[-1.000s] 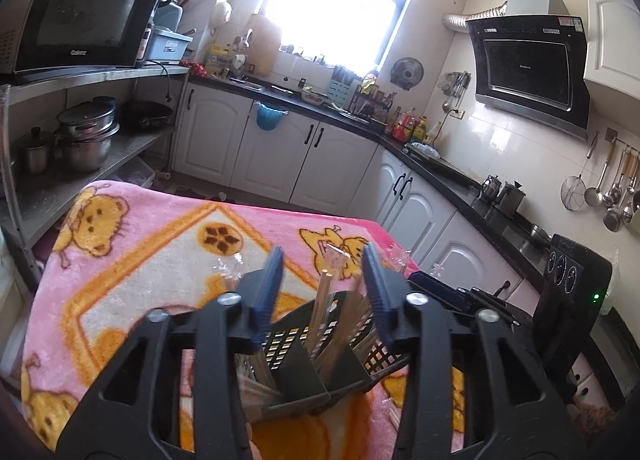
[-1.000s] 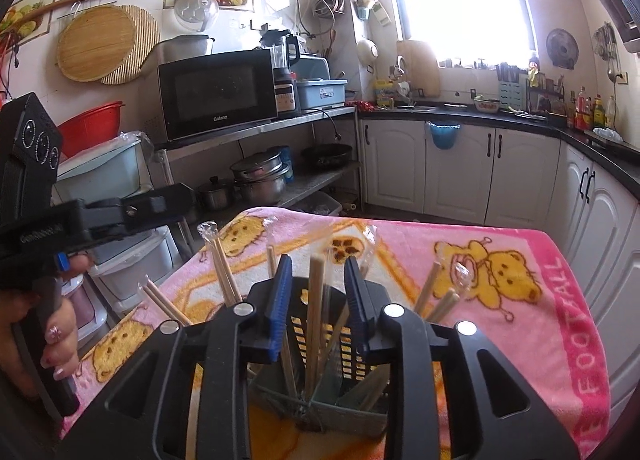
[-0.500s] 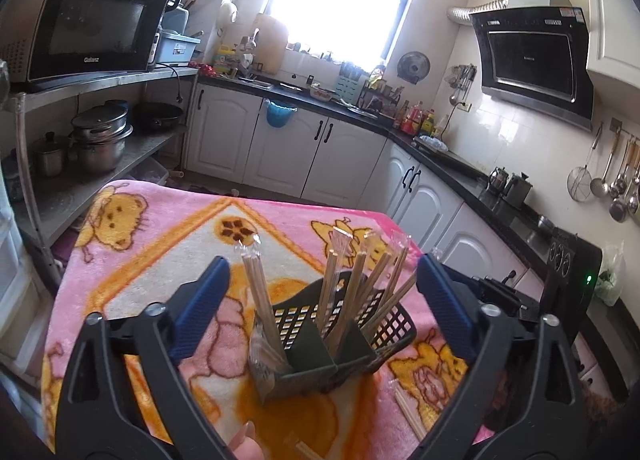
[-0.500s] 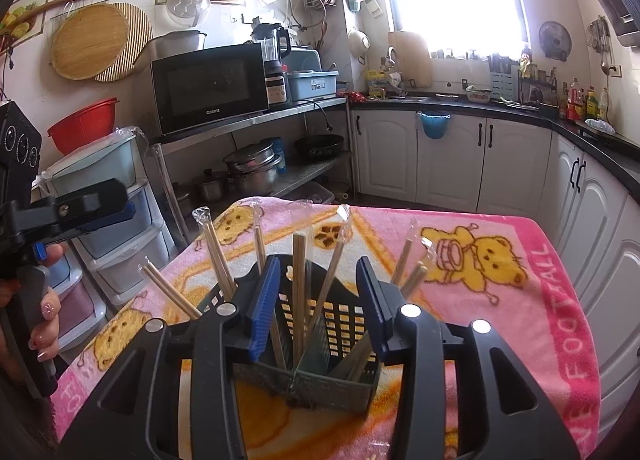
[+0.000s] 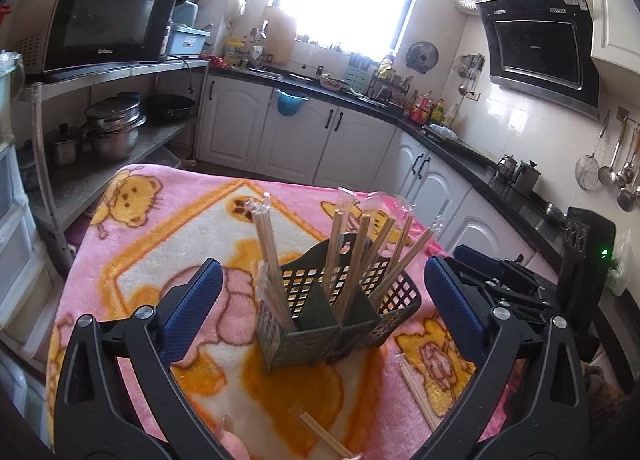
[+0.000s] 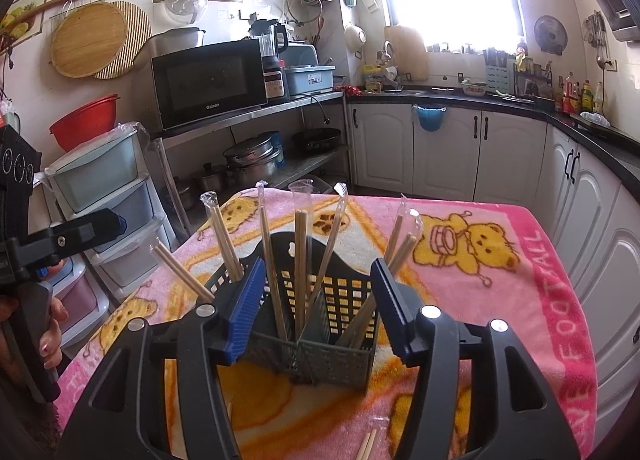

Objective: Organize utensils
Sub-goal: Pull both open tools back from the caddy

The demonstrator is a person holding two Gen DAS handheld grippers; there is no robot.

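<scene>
Both tools' jaws opening: L tool, R tool; chopsticks in caddy, ungripped

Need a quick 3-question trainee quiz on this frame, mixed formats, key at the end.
1. True or false: the left tongs grip a chopstick pair.
2. The wrapped chopsticks stand in: A) a glass jar B) a slotted caddy C) a drawer
3. Fill in: loose chopsticks lie on the pink ____.

Key: 1 false, both tongs hold nothing and are opening. 2 B. 3 blanket.
</scene>
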